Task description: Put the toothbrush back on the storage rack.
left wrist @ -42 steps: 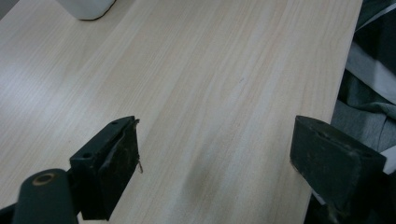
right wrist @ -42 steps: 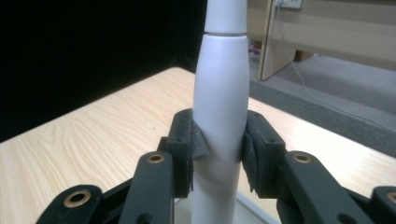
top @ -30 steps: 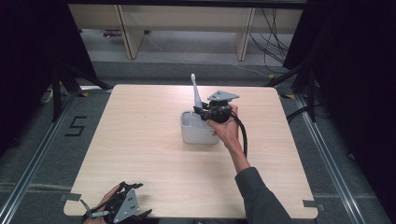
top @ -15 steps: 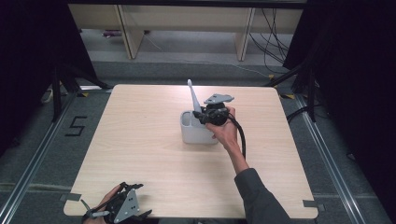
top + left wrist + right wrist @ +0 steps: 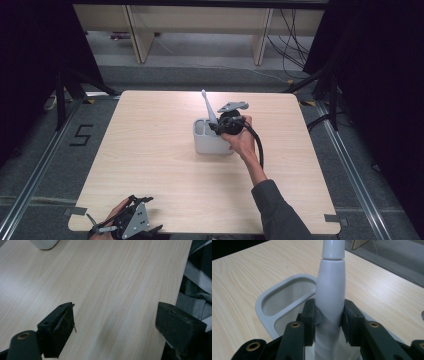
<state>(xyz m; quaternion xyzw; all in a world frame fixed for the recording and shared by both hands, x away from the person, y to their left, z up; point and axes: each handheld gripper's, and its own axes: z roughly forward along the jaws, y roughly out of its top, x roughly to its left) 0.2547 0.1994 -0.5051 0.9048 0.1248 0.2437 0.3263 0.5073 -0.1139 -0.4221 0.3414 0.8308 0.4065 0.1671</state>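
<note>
The right gripper (image 5: pixel 329 320) pinched the white electric toothbrush (image 5: pixel 330 292) by its handle, holding it upright over the near compartment of the grey holder (image 5: pixel 207 142) at the table's (image 5: pixel 150 150) middle. Its lower end was hidden, so whether it was seated I cannot tell; letting go remained. The left gripper (image 5: pixel 115 322) rested spread and empty at the near left edge.

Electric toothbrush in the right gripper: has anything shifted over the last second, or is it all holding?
Barely anything changed. The right gripper stays clamped on the white electric toothbrush over the grey holder; the brush's tip tilted very slightly to the left in the high view. The holder has not moved on the table. The left gripper stays open at the table's near left corner.
</note>
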